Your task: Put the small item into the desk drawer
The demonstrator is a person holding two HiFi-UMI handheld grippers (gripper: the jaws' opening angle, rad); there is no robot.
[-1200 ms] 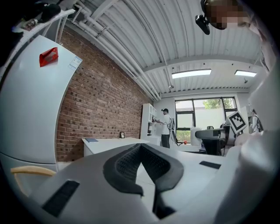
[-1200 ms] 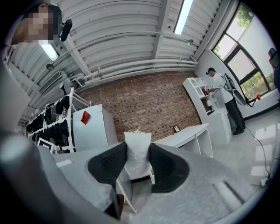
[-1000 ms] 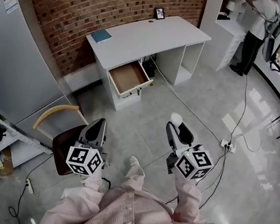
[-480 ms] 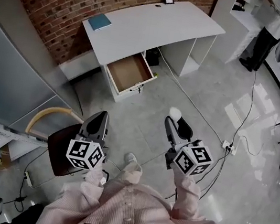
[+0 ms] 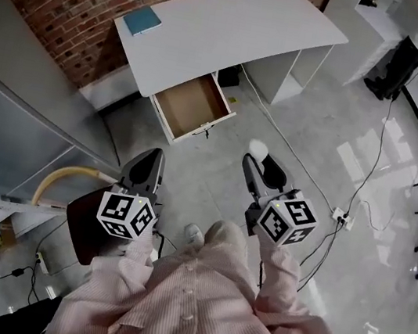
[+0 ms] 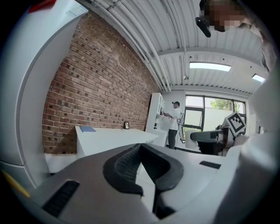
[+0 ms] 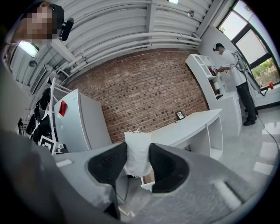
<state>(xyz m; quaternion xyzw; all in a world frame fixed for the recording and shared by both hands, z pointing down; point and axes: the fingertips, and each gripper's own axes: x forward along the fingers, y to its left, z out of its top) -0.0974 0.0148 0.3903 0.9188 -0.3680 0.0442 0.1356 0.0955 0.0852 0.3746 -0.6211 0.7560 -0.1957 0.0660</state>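
Small white cloth pouch [image 7: 137, 151] sits clamped between the black ribbed pads of the right gripper [image 5: 259, 167], held forward, well short of the open wooden desk drawer [image 5: 191, 105]; left gripper [image 5: 147, 174] level alongside, jaws together, empty.

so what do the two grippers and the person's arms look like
Both the left gripper and right gripper have grey bodies tapering to two jaws lined with black textured pads. Each carries a white cube printed with black square markers. The person wears a shirt with fine pink and white stripes, its long sleeves reaching the grippers.
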